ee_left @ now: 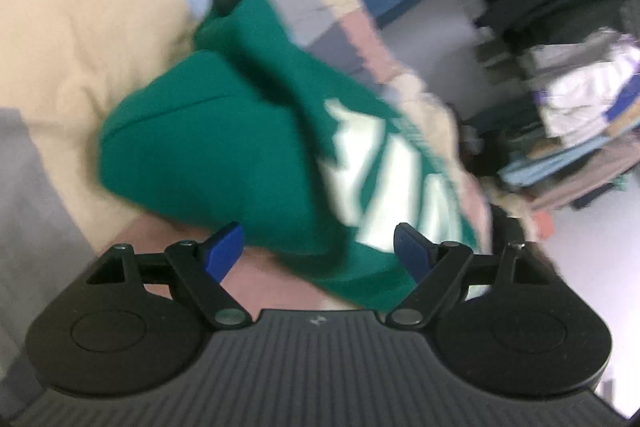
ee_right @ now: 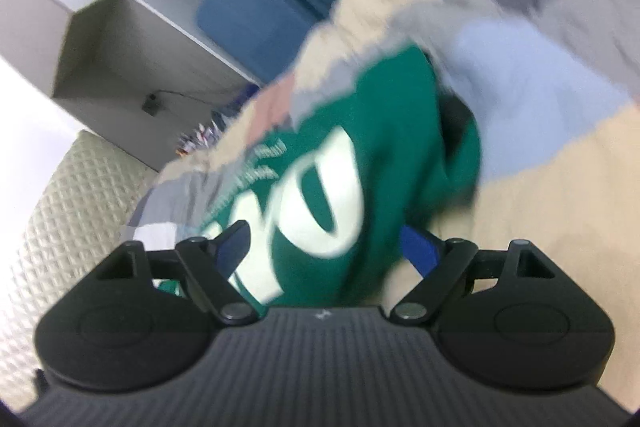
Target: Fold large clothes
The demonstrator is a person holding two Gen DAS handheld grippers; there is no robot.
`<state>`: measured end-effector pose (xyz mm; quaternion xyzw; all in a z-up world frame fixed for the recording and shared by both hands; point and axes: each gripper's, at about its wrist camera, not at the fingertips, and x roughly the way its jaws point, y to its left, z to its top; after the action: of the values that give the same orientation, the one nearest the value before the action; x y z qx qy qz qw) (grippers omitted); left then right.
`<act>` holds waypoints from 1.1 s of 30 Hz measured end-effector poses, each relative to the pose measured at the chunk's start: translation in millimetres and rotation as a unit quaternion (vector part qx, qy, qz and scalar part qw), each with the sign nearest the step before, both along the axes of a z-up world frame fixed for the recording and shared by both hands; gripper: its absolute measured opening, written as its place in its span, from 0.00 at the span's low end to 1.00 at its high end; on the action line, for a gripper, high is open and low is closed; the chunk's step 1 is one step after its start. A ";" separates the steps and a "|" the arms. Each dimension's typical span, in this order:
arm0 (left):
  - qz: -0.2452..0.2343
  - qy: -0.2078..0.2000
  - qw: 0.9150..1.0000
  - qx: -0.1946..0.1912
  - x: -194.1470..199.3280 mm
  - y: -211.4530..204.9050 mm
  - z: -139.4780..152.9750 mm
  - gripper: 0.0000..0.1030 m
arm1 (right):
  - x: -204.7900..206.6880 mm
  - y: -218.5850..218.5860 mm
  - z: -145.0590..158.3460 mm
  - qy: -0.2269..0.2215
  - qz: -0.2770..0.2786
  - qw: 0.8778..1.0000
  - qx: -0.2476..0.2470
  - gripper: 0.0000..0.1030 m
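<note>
Patchwork quilt (ee_left: 92,59) of beige, grey, pale blue and pink blocks covers the bed and serves as my folding surface; it fills most of both views

Green sweatshirt (ee_left: 224,147) lies on it near the edge, already doubled into a thick bundle, big white lettering (ee_right: 320,195) facing up on the side toward the room. I judge the fold mostly made, since the cloth sits compact and rests on its own

Stacks of folded clothes (ee_left: 580,115) on shelves well apart, likely where finished pieces go

My left gripper (ee_left: 318,251) hangs just over the bundle's near edge, blue pads spread wide, cloth lying between them but not pinched

My right gripper (ee_right: 332,251) hangs over the lettered end, jaws likewise wide apart, nothing clamped. Both views blurred, so fine creases are unreadable
</note>
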<state>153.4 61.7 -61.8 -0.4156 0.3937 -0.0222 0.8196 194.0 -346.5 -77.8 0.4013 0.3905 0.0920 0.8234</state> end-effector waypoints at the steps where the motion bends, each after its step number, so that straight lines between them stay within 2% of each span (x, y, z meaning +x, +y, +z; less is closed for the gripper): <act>1: 0.003 0.009 1.000 0.003 2.5 1.3 -6.8 0.83 | 2.9 -0.7 -7.9 0.014 -0.006 1.000 0.004 0.82; 3: 0.017 0.010 1.000 -0.009 7.5 7.3 -17.7 0.83 | 8.9 -2.3 -25.1 0.038 -0.021 0.999 0.014 0.82; 5: 0.034 0.010 0.999 -0.014 11.1 11.7 -24.3 0.83 | 15.8 -3.1 -37.4 0.043 -0.028 0.998 0.031 0.82; 8: 0.028 -0.004 1.000 0.011 24.0 9.1 -20.0 0.82 | 29.8 -2.2 -48.6 0.033 -0.033 0.998 0.047 0.82; 12: 0.028 -0.017 0.999 0.017 37.3 9.2 -16.8 0.82 | 48.0 0.7 -51.3 0.020 -0.024 0.999 0.039 0.86; 14: 0.029 -0.024 0.999 0.013 44.4 12.0 -17.4 0.82 | 54.8 0.3 -52.7 0.020 -0.020 0.999 0.040 0.92; 16: 0.024 -0.028 0.999 0.014 52.1 13.1 -16.5 0.82 | 60.2 0.5 -54.2 0.021 -0.019 0.999 0.046 0.94; 18: 0.016 -0.045 0.999 0.015 59.1 12.7 -12.1 0.82 | 64.8 0.2 -54.5 0.026 -0.021 0.998 0.060 0.94; 21: 0.003 -0.065 0.998 0.022 62.7 10.0 -5.4 0.82 | 69.5 -2.4 -51.0 0.009 -0.012 0.995 0.096 0.94; 25: 0.002 -0.083 0.997 0.003 62.7 12.9 -3.8 0.83 | 74.2 -6.0 -44.8 -0.012 -0.005 0.991 0.136 0.95; 33: 0.019 -0.015 0.999 -0.038 55.8 17.4 -19.4 0.90 | 73.7 -11.1 -48.5 -0.013 -0.013 0.985 0.174 0.95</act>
<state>209.2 79.1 -81.1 -0.4535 0.3722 -0.0274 0.8093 267.7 -357.6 -126.3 0.5423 0.3529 0.1532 0.7469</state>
